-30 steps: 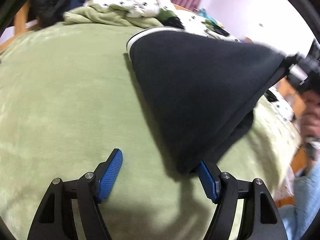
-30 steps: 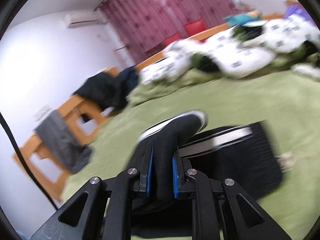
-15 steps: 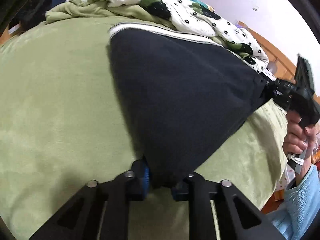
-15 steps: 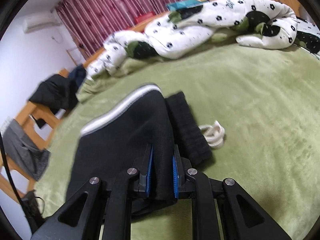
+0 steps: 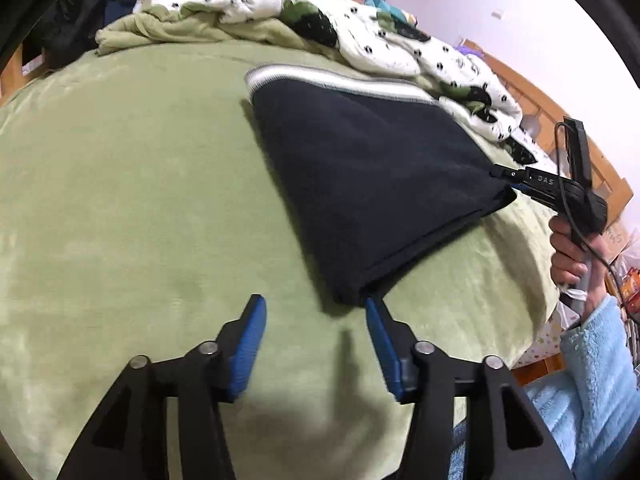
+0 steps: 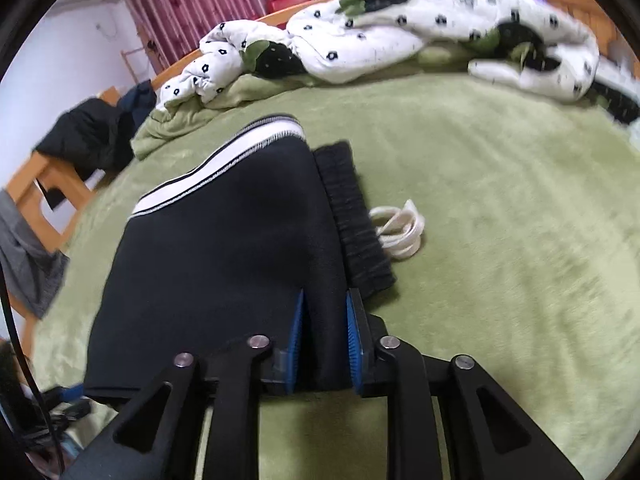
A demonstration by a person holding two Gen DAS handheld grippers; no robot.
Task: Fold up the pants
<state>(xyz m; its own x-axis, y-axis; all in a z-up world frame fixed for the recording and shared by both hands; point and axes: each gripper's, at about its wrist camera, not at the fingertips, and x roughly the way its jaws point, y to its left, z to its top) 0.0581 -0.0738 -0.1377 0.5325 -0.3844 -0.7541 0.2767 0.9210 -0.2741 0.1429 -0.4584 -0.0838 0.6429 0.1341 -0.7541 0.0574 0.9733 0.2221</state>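
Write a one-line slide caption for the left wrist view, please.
Open left gripper beside the corner of folded dark pants on a green blanket.

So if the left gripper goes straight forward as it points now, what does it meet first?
Probably the near corner of the pants, lying just ahead of the open left gripper, slightly toward its right finger. Depth is unclear; it may brush the green blanket first.
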